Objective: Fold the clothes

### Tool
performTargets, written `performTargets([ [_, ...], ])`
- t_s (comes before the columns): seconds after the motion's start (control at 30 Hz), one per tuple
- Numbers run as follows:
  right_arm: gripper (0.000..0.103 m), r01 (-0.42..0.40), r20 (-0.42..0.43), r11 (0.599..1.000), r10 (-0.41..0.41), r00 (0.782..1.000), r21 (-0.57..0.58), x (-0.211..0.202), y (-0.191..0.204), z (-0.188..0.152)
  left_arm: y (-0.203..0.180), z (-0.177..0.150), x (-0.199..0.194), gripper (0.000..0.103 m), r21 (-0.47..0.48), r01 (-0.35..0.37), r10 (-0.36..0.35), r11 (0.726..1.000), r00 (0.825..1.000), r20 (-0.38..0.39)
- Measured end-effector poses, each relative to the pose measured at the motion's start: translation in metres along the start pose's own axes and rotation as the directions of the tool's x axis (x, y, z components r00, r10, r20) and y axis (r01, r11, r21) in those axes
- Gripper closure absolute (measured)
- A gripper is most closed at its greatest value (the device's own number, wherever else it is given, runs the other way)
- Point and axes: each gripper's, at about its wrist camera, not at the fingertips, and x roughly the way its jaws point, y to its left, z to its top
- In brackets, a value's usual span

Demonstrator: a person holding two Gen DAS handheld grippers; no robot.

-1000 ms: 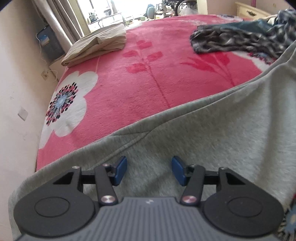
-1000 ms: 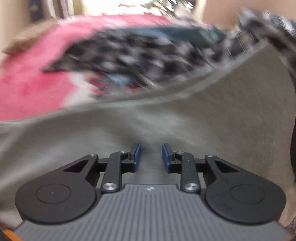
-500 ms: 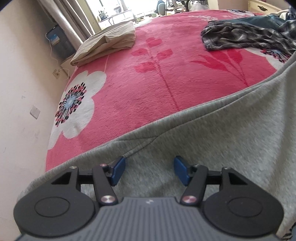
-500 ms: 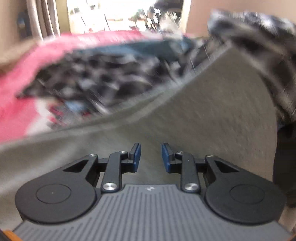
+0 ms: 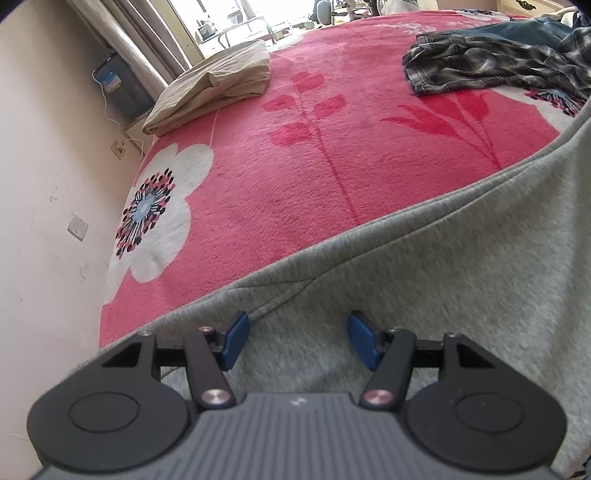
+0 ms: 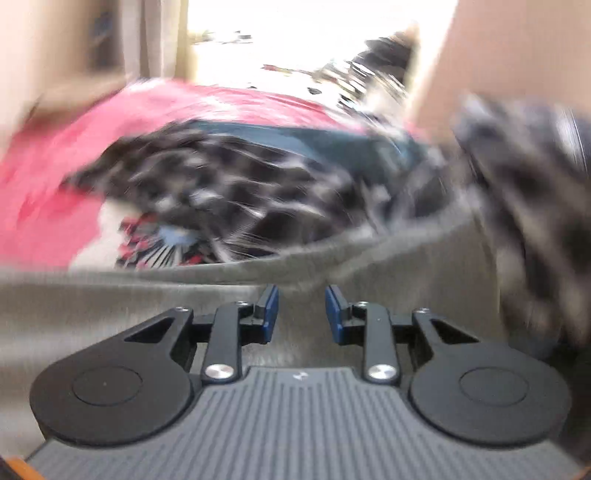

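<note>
A grey sweatshirt (image 5: 461,266) lies spread over the near part of a pink flowered bed cover (image 5: 314,158). My left gripper (image 5: 295,338) is open, its blue pads just above the grey fabric near a seam, holding nothing. The right wrist view is blurred by motion; my right gripper (image 6: 301,314) is open with a narrower gap, low over the same grey sweatshirt (image 6: 110,306) near its edge.
A plaid shirt (image 5: 491,62) and a dark teal garment (image 5: 524,29) lie at the far right of the bed. A folded beige cloth (image 5: 214,85) sits at the far left. A wall (image 5: 44,221) runs along the left side. Plaid fabric (image 6: 517,192) hangs at right.
The left gripper has drawn back a little over the grey sweatshirt, showing more bed. The right gripper is swinging fast over the sweatshirt's edge; both stay open.
</note>
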Motion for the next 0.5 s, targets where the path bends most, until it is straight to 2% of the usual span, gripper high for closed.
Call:
performTargets([
  [0.07,0.071,-0.033,-0.024,0.98,0.029,0.999,-0.196,0.003,0.007,0.008,0.0,0.0,0.0,0.041,0.003,0.001,-0.001,1.0,1.0,0.001],
  [0.1,0.071,-0.085,-0.054,0.959,0.073,0.996,-0.271,0.005,0.009,0.01,0.001,0.0,0.0,0.041,0.004,0.003,-0.003,1.0,1.0,0.002],
  [0.17,0.07,-0.181,-0.118,0.898,0.145,0.982,-0.402,0.013,0.013,0.014,0.001,-0.001,0.0,0.041,0.005,0.007,-0.007,1.0,1.0,0.005],
  [0.23,0.07,-0.248,-0.18,0.83,0.181,0.967,-0.5,0.025,0.015,0.02,0.002,-0.001,0.0,0.041,0.009,0.012,-0.012,1.0,1.0,0.007],
  [0.33,0.07,-0.344,-0.286,0.731,0.209,0.935,-0.589,0.042,0.011,0.031,0.002,-0.001,0.0,0.041,0.018,0.018,-0.019,1.0,1.0,0.012],
  [0.4,0.07,-0.384,-0.346,0.677,0.198,0.917,-0.628,0.048,0.009,0.034,0.002,-0.001,0.0,0.04,0.026,0.021,-0.022,0.999,1.0,0.015],
  [0.5,0.071,-0.446,-0.442,0.625,0.176,0.88,-0.64,0.059,0.001,0.037,0.003,-0.002,0.001,0.039,0.034,0.026,-0.026,0.999,0.999,0.018],
])
